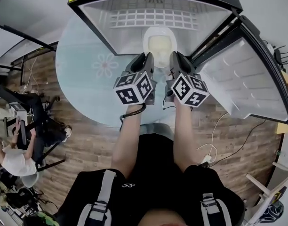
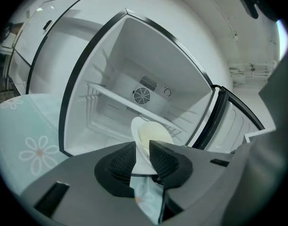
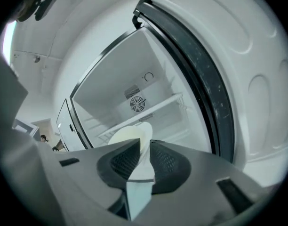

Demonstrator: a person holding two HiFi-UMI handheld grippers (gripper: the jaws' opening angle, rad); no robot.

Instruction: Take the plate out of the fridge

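Note:
A white plate [image 1: 159, 45] with a cream inside hangs level in front of the open fridge [image 1: 134, 18], held by both grippers. My left gripper [image 1: 148, 59] is shut on the plate's left rim, and my right gripper [image 1: 172, 58] on its right rim. In the left gripper view the plate [image 2: 151, 136] sticks out from the pinching jaws [image 2: 143, 160] toward the fridge interior [image 2: 134, 79]. The right gripper view shows the plate's rim [image 3: 134, 134] clamped the same way in my right gripper [image 3: 145, 160], with the fridge's wire shelf [image 3: 148, 109] behind it.
The fridge door [image 1: 247, 79] stands open at the right. A pale round rug with a flower print [image 1: 83, 65] lies on the wooden floor before the fridge. A seated person [image 1: 12, 149] and a chair are at the far left. Cables [image 1: 219, 140] trail on the floor at right.

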